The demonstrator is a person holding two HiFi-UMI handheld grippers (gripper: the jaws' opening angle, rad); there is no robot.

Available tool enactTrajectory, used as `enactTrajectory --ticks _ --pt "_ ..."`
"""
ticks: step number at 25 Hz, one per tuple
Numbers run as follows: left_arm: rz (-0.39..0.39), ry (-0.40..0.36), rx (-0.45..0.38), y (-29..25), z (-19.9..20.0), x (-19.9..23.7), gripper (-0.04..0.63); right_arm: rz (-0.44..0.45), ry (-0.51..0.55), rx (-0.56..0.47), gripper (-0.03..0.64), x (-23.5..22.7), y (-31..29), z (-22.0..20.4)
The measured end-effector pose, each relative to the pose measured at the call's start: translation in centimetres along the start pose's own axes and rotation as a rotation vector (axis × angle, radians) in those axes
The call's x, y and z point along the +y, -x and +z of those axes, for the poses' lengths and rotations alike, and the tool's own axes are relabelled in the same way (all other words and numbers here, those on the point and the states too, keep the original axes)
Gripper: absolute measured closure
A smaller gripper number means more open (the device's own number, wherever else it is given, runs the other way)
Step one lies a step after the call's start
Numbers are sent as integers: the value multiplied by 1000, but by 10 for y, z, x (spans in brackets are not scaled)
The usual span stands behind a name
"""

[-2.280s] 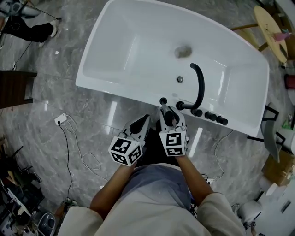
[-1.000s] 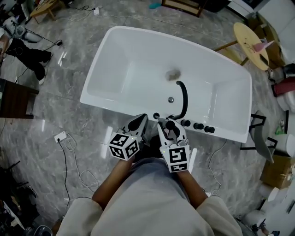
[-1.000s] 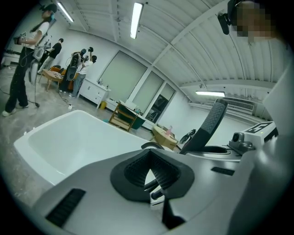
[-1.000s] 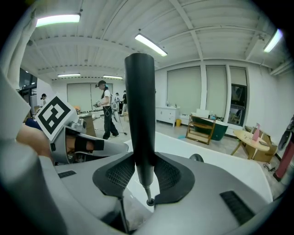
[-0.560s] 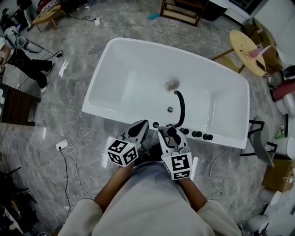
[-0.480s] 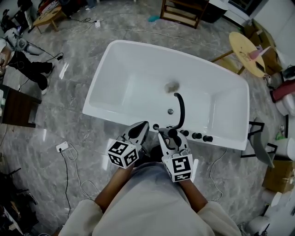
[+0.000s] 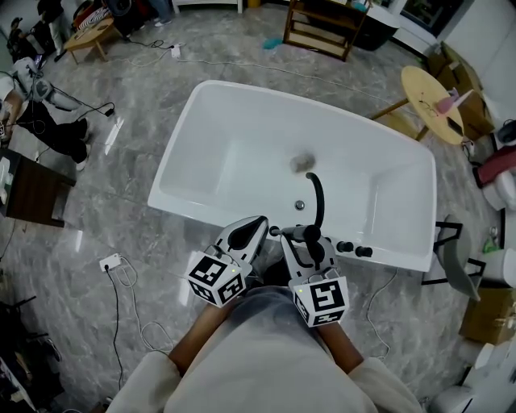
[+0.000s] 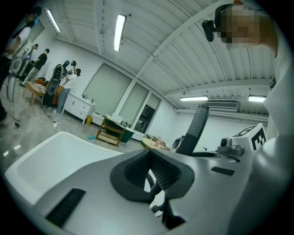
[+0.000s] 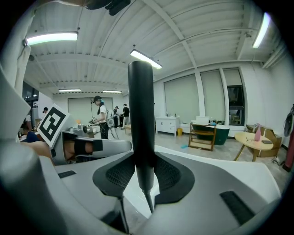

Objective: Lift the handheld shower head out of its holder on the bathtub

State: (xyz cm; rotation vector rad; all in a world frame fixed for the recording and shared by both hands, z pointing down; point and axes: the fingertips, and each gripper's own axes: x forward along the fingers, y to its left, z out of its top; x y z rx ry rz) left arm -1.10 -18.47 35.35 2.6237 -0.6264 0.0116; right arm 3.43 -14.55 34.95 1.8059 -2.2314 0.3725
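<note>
The white bathtub (image 7: pixel 187 152) lies ahead of me in the head view, with a black curved spout (image 7: pixel 317 193) and black knobs (image 7: pixel 355 250) on its near rim. My right gripper (image 7: pixel 301 235) is shut on the black handheld shower head (image 7: pixel 293 232) just above that rim. In the right gripper view the shower head (image 9: pixel 140 119) stands upright between the pads of the right gripper (image 9: pixel 142 172), and its thin hose (image 9: pixel 149 202) hangs below. My left gripper (image 7: pixel 256 223) hovers beside it, shut on nothing. The left gripper (image 8: pixel 149 172) shows its pads together.
A round wooden table (image 7: pixel 435 98) stands at the far right, and a wooden rack (image 7: pixel 318 24) beyond the tub. A power strip with white cable (image 7: pixel 110 262) lies on the marble floor at left. A dark cabinet (image 7: pixel 24 189) and people are at far left.
The right gripper, shut on the shower head, has risen from the tub rim and drawn back toward me. The left gripper has stayed shut beside it, and the view has pulled higher.
</note>
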Motion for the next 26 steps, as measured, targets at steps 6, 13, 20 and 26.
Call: enactTrajectory --ticks 6,13,20,26 --pt "8 -15 6 4 -4 -4 591 4 -23 -5 479 0 3 4" --pt "46 -43 11 15 -13 1 591 21 -13 -5 479 4 4 2" --pt "63 -17 7 22 -17 4 591 43 -6 11 479 6 5 0" --pt "80 -9 8 31 -22 14 591 39 2 20 479 8 1 -5"
